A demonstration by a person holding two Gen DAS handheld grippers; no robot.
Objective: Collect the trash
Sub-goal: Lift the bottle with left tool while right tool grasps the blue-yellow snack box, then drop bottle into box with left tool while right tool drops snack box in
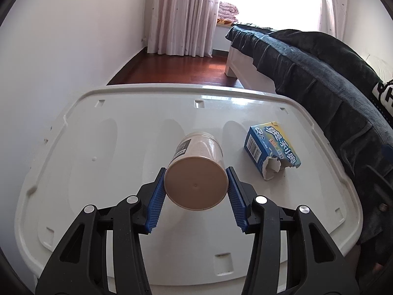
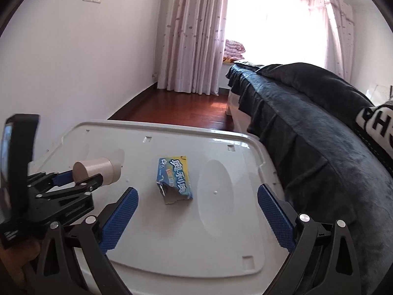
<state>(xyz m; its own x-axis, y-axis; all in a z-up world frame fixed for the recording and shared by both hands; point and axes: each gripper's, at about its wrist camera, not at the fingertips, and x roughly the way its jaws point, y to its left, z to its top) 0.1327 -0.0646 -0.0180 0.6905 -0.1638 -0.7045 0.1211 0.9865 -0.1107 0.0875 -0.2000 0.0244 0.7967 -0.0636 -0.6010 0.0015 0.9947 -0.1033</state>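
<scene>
A beige paper cup (image 1: 196, 172) lies on its side, base toward the camera, held between the blue pads of my left gripper (image 1: 195, 172). It also shows in the right wrist view (image 2: 97, 172), held above the white plastic lid (image 2: 221, 245) by the left gripper (image 2: 81, 180). A torn blue cardboard box (image 1: 271, 147) lies on the lid to the right of the cup; in the right wrist view the box (image 2: 174, 179) lies ahead of my right gripper (image 2: 197, 194), which is wide open and empty.
The white lid (image 1: 98, 172) has raised edges. A bed with a dark blue blanket (image 1: 319, 73) runs along the right side. A white wall is to the left. Red wood floor (image 1: 176, 71) and curtains lie beyond.
</scene>
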